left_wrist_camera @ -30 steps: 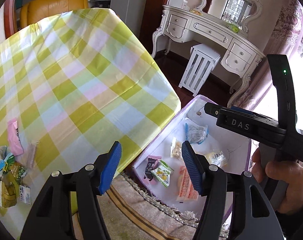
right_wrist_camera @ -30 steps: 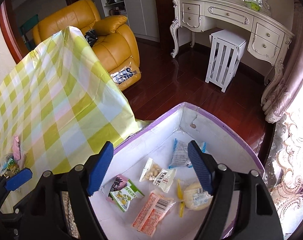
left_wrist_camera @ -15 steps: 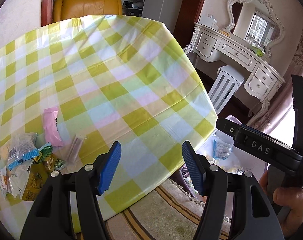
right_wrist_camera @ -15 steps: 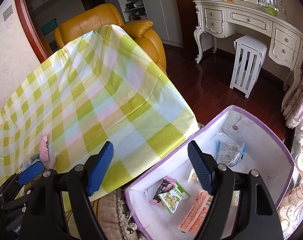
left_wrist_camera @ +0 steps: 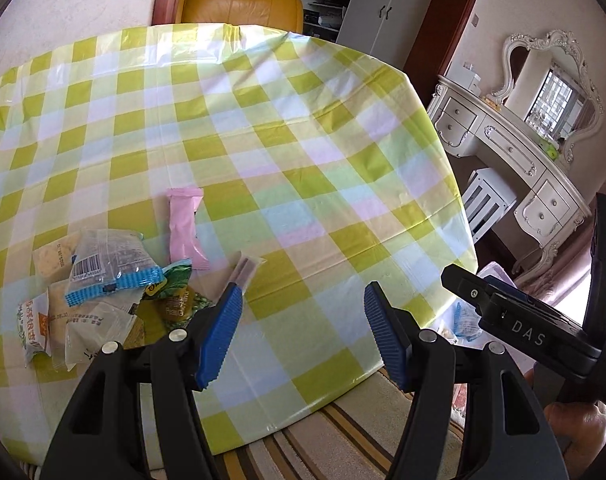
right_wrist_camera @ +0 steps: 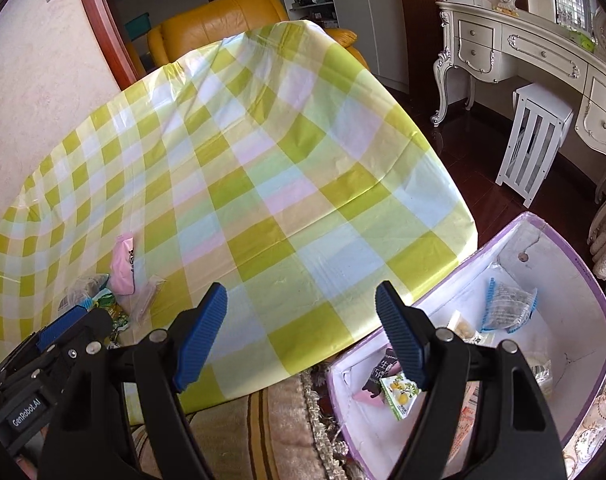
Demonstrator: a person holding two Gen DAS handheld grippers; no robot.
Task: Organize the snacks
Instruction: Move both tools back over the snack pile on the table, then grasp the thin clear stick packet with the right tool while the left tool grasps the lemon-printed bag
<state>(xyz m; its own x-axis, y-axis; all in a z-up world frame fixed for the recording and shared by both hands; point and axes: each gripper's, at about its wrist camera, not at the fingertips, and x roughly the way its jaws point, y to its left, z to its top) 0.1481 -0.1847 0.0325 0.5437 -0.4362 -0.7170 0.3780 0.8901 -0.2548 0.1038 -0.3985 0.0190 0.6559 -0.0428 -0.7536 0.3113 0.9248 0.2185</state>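
Both tools empty between snack transfers.
Left tool (left_wrist_camera: 303,336) and right tool (right_wrist_camera: 299,336), jaws apart; next, grip the pink rectangular foil packet (left_wrist_camera: 185,232), lower left on the checked surface (left_wrist_camera: 303,140).

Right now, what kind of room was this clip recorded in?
Most likely a lived-in home, perhaps a bedroom or sitting room: an ornate white dressing table with a mirror, a yellow leather armchair, and a table under a checked tablecloth.
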